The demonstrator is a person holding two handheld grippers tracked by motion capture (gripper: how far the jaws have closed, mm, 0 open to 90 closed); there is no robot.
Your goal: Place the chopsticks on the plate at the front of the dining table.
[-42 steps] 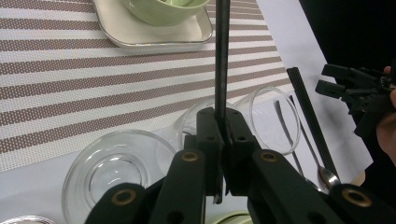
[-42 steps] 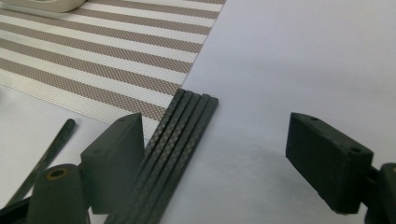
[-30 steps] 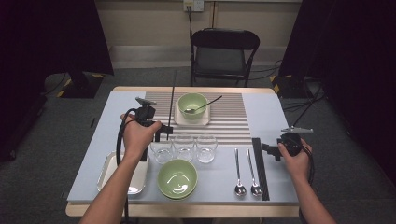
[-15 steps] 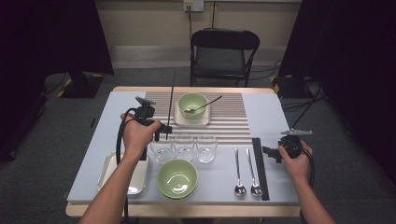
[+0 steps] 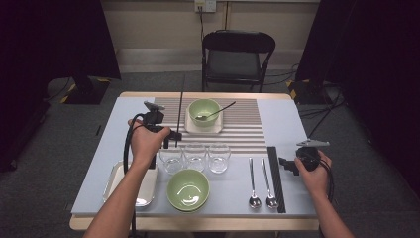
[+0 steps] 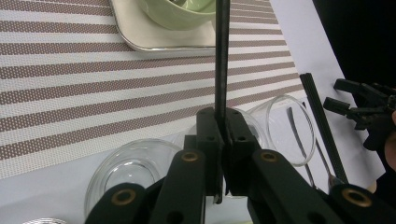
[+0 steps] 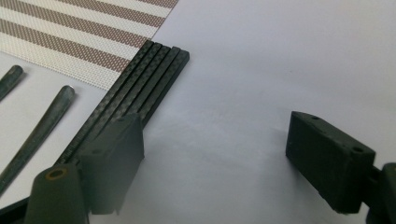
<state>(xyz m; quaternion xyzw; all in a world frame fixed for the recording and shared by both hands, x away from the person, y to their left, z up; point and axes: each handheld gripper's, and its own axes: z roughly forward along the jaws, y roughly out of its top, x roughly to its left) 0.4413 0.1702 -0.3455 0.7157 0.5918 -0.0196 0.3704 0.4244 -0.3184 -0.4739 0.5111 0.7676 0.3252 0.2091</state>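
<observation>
1. High view: left tongs (image 5: pixel 171 138) clench a chopstick (image 5: pixel 180 106) pointing to 12 o'clock, above the glasses (image 5: pixel 195 156).
2. Right tongs (image 5: pixel 286 163) gape beside the chopstick stack (image 5: pixel 276 178).
3. Risk: the thin stick could twist and strike a glass.

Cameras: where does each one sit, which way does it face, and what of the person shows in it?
High view: above the person's side, looking forward and down on the table; both forearms, left gripper, right gripper.
Left gripper view: on the left gripper, along jaws shut on a black chopstick, toward the glasses.
Right gripper view: on the right gripper, along open jaws beside the chopstick bundle.
Shared: both gripper views show the striped mat.
</observation>
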